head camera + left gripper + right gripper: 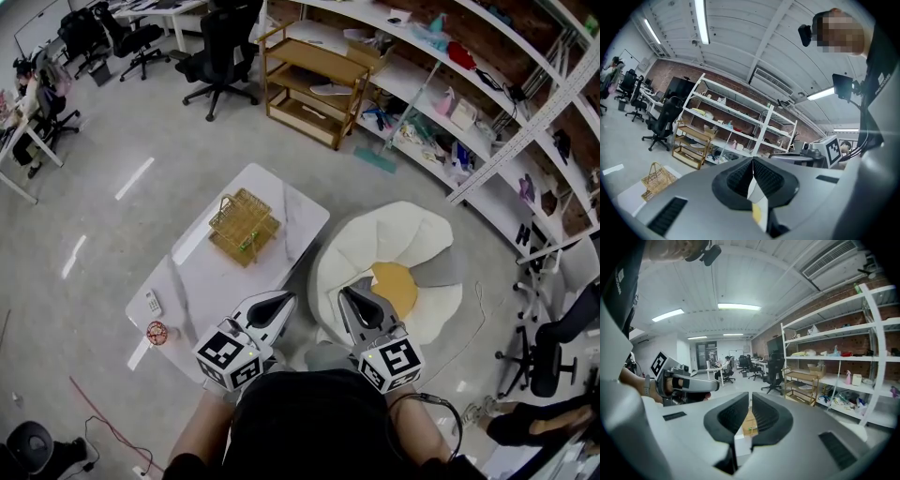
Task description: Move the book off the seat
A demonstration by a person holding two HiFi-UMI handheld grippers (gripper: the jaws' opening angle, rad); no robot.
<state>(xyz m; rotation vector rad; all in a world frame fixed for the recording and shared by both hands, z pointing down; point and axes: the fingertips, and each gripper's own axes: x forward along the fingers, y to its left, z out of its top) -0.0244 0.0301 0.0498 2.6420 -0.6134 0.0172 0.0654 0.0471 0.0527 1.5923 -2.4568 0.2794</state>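
In the head view the yellow book [396,286] lies on the white seat [412,234], just right of the right gripper [347,294] and farther from the left gripper [289,300]; both pairs of fingers are closed on nothing.

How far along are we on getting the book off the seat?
Nothing looks done: the yellow book lies on the white seat. Nothing is in hand: the left tongs and right tongs are both shut and empty, short of the book. Left to do: open, grip the book and lift it off, perhaps onto the white table beside the seat.
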